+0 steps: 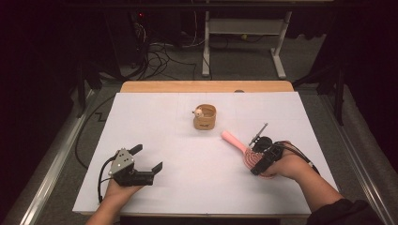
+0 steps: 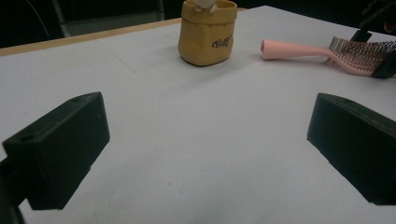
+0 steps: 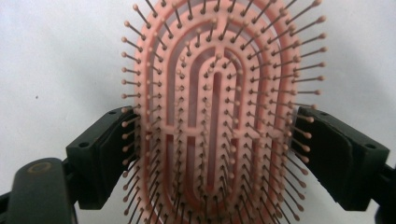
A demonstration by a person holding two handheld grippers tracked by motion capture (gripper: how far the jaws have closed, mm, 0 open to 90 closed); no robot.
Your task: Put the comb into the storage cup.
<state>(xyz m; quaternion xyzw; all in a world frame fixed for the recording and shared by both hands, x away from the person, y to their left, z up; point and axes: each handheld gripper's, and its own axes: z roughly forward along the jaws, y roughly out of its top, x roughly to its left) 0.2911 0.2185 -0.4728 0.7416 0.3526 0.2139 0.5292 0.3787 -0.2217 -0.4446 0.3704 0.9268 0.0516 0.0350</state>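
The right claw (image 3: 205,154) straddles the head of the pink hairbrush (image 3: 210,112) lying bristles-up on the white bench (image 1: 187,154), jaws spread either side without pinching, seemingly for a grasp, while the left claw (image 1: 143,159) rests released, empty.

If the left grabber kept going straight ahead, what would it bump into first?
Probably nothing for a while. The left gripper points over bare white table. The yellow pouch and pink hairbrush lie farther off, a bit to either side, though depth is hard to judge.

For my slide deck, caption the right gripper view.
Open tongs straddle a pink hairbrush lying bristles-up on the white table.
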